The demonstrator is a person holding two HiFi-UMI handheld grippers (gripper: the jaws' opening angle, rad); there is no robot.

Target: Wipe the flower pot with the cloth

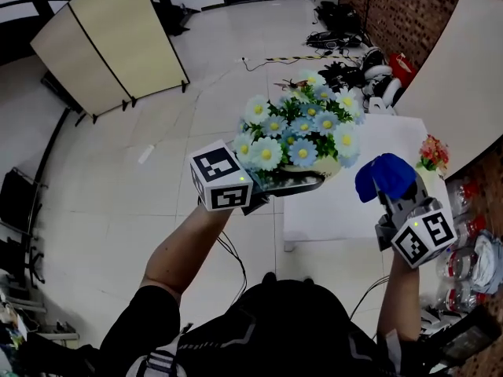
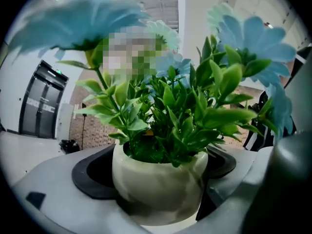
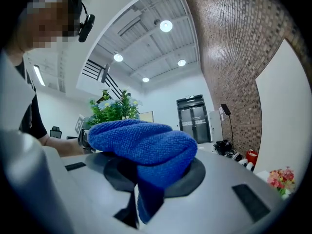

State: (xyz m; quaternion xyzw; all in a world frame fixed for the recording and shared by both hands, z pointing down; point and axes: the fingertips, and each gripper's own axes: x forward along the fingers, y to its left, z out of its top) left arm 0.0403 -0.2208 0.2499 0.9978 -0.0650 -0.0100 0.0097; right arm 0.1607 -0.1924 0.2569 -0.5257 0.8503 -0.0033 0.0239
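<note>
Left claw [image 1: 292,184] is clamped on the cream flower pot [image 2: 158,179], a jaw hugging each side, with blue daisies [image 1: 299,128] and green leaves spilling above. Right claw [image 1: 391,197] is closed on the blue cloth [image 3: 141,143], bunched over its jaws, near the pot but apart. Below both lies the white worktop [image 1: 334,218].
</note>
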